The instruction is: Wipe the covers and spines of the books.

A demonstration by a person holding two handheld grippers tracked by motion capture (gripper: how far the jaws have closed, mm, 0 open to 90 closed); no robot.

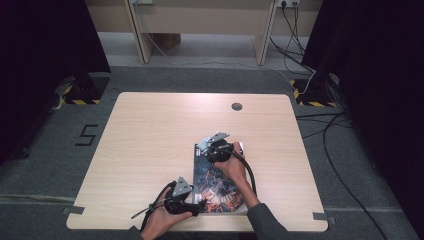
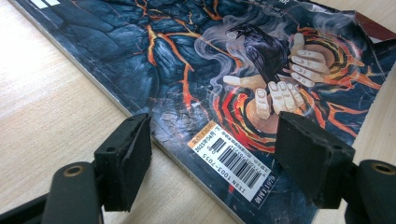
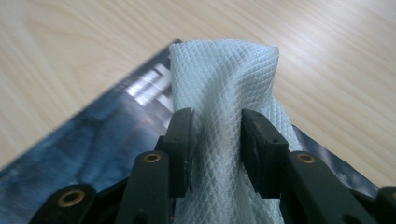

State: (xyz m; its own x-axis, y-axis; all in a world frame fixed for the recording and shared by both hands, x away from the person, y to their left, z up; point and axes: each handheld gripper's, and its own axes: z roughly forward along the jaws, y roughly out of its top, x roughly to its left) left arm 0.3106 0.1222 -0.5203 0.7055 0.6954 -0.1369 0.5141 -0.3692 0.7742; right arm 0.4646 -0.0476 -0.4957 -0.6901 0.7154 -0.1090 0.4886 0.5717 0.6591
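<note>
Down at about 5 o'clock on the desk [image 1: 150,130] lies a magazine [image 1: 217,182], its dark cover painted with glowing lava cracks and a raven perched on a hand. In the high view the right gripper [image 1: 221,150] sits at the magazine's far end, at 12 o'clock from its middle, while the left gripper [image 1: 196,206] rests at the near left corner, at about 7 o'clock.

Seen in the right gripper view, the right gripper [image 3: 215,140] has its jaws pinched onto a folded white cloth [image 3: 224,88] with a diamond weave; the cloth lies over the magazine's [image 3: 84,149] corner, bare desk [image 3: 327,56] beyond it.

In the left gripper view, the left gripper [image 2: 217,154] stands wide apart, gripping nothing. Its left jaw is over the desk [image 2: 46,107] just beside the spine edge, its right jaw over the cover, so the magazine's [image 2: 187,70] barcode label [image 2: 233,161] lies between them.
</note>
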